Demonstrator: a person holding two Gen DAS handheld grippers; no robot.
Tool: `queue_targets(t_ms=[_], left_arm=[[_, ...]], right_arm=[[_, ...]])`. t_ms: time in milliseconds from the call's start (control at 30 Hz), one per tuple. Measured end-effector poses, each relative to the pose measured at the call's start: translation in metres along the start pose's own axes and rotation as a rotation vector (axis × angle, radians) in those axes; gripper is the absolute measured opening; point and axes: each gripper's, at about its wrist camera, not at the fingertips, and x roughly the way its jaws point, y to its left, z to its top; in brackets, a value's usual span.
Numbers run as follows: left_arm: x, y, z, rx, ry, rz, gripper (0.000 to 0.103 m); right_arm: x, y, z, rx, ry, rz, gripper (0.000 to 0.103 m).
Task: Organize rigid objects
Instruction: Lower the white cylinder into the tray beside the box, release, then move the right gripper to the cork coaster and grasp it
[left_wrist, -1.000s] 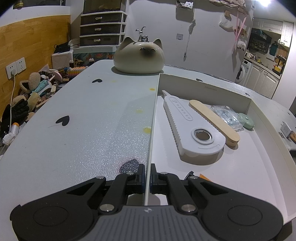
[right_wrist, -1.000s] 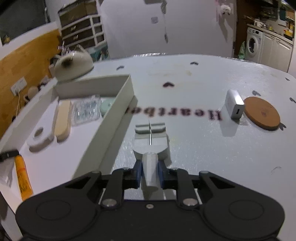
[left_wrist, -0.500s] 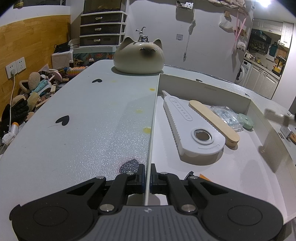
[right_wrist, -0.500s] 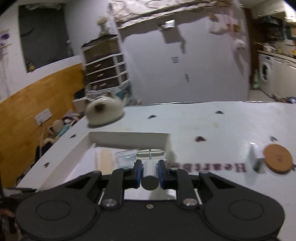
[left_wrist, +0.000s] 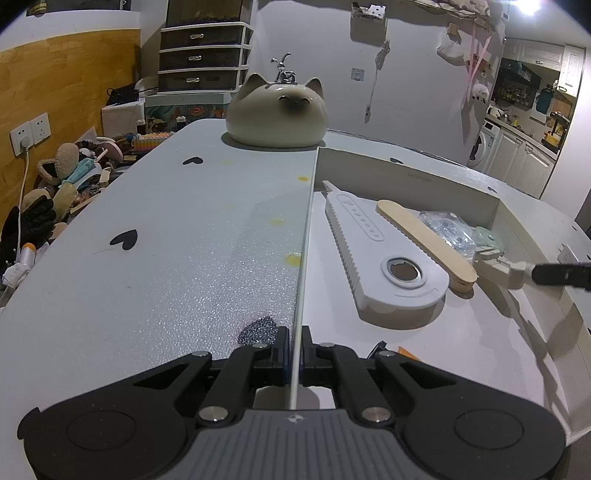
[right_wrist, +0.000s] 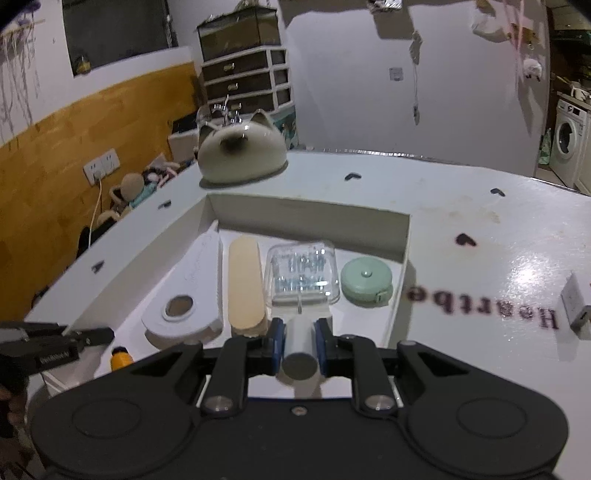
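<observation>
The left claw is clamped on the thin left wall of the white box — no gap is seen. The right claw is closed on a white tool, held over the box's near part, just before the clear case. A green tape measure lies to the right of that case on the table.

One white tray sat on the table, holding five loose things: one white toothed tool at nine o'clock, one wooden stick, one clear case, one green tape measure at three o'clock, and one yellow tube at seven o'clock. Outside it stood one cat-shaped pot at twelve o'clock.
</observation>
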Motion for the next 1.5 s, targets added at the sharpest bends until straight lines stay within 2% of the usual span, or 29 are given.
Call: queue_targets(t_ms=[133,200,633,733,800,1033,1100,1267,1500], left_arm=[[0.000,0.000,0.000,0.000,0.000,0.000,0.004],[0.001,-0.001,0.001,0.000,0.000,0.000,0.004],[0.001,0.001,0.001,0.000,0.000,-0.001,0.004],[0.001,0.002,0.000,-0.001,0.000,-0.001,0.004],[0.001,0.002,0.000,-0.005,-0.001,-0.001,0.004],[-0.001,0.004,-0.002,-0.006,-0.002,0.002,0.004],[-0.001,0.004,-0.002,-0.006,-0.002,0.003,0.004],[-0.001,0.004,-0.002,-0.005,-0.002,0.002,0.004],[-0.002,0.005,-0.002,-0.004,-0.003,0.004,0.004]], right_arm=[[0.001,0.002,-0.004,-0.022,0.032,-0.022,0.024],[-0.001,0.003,-0.004,-0.027,0.037,-0.024,0.030],[-0.015,0.006,-0.014,-0.030,0.061,-0.006,0.040],[-0.019,0.007,-0.015,-0.030,0.059,-0.002,0.046],[-0.024,0.008,-0.016,-0.029,0.049,0.008,0.063],[-0.040,0.008,-0.015,-0.033,0.011,-0.011,0.088],[-0.045,0.005,-0.017,-0.027,-0.006,-0.027,0.098],[-0.056,-0.007,-0.022,0.000,-0.030,-0.057,0.103],[-0.071,-0.039,-0.034,0.069,-0.076,-0.139,0.103]])
